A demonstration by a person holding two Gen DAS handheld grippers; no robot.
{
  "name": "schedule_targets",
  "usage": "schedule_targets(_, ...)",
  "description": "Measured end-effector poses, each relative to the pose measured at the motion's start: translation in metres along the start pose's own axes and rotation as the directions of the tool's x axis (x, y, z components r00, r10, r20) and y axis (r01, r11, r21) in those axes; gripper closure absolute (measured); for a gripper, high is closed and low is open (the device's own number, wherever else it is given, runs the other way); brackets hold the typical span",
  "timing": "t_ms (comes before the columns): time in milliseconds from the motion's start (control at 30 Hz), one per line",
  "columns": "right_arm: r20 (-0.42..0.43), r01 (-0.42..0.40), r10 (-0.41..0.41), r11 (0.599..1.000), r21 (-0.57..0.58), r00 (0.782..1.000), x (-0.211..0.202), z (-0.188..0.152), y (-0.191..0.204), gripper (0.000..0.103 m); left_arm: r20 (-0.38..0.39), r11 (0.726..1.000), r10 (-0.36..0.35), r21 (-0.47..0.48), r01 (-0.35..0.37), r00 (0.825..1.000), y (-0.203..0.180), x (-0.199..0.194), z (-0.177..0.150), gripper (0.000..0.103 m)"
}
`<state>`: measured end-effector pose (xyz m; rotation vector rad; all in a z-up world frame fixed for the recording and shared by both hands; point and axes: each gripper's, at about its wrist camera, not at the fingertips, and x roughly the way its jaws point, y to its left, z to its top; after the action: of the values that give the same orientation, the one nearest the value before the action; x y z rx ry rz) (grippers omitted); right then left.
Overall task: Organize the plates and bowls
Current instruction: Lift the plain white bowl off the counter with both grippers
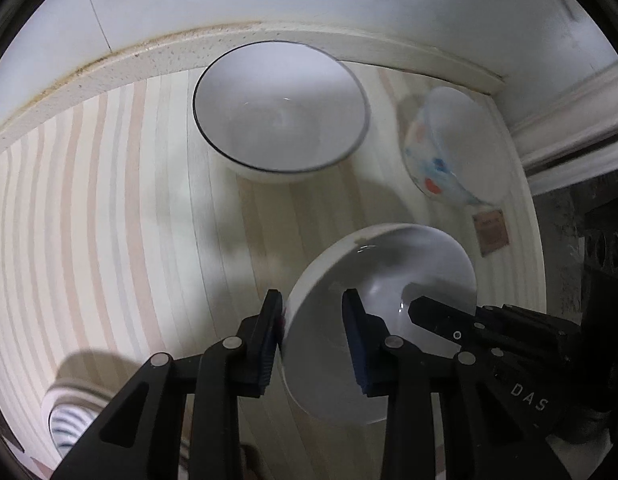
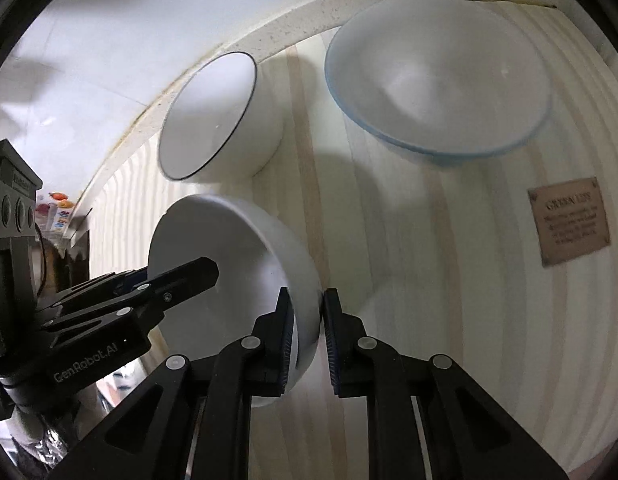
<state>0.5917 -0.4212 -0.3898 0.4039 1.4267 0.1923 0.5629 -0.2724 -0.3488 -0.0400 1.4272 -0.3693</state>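
Left wrist view: the striped table (image 1: 109, 208) carries a dark-rimmed bowl (image 1: 281, 108) near the back edge, a patterned bowl (image 1: 441, 148) to its right, and a plain white bowl (image 1: 381, 304) nearest. The left hand-held gripper (image 1: 313, 300) clamps that white bowl's left rim; the right hand-held gripper (image 2: 305, 300) pinches the opposite rim.
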Motion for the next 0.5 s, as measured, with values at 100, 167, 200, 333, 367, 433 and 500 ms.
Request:
schedule_targets(100,-0.007,-0.007,0.007,1.0,-0.007,1.0,-0.013,-0.013,0.001,0.087,0.006,1.0,0.0,0.012,0.0,1.0,-0.008,-0.013,-0.015,0.074)
schedule_targets(167,-0.014,-0.008,0.007,1.0,-0.015,1.0,-0.02,-0.023,0.002,0.087,0.006,1.0,-0.005,0.015,0.004,1.0,-0.011,-0.021,-0.026,0.074)
schedule_targets(200,-0.022,-0.009,0.009,1.0,-0.019,1.0,-0.024,-0.03,0.001,0.087,0.004,1.0,-0.004,0.018,0.003,1.0,-0.013,-0.024,-0.032,0.074)
schedule_targets(333,-0.046,-0.018,0.017,1.0,-0.024,0.999,-0.034,-0.056,-0.001,0.087,-0.022,1.0,-0.009,0.026,0.01,1.0,-0.017,-0.028,-0.053,0.074)
schedule_targets(367,-0.053,-0.022,0.021,1.0,-0.021,0.998,-0.036,-0.063,-0.001,0.087,-0.03,0.999,-0.009,0.031,0.01,1.0,-0.018,-0.027,-0.058,0.074)
schedule_targets(433,-0.067,-0.028,0.027,1.0,-0.014,0.997,-0.039,-0.073,-0.004,0.087,-0.044,0.999,-0.003,0.039,0.005,0.999,-0.024,-0.023,-0.067,0.074)
schedule_targets(500,-0.078,-0.037,0.036,0.999,-0.002,0.996,-0.04,-0.084,-0.008,0.087,-0.063,0.999,0.002,0.05,0.001,0.998,-0.025,-0.018,-0.074,0.074)
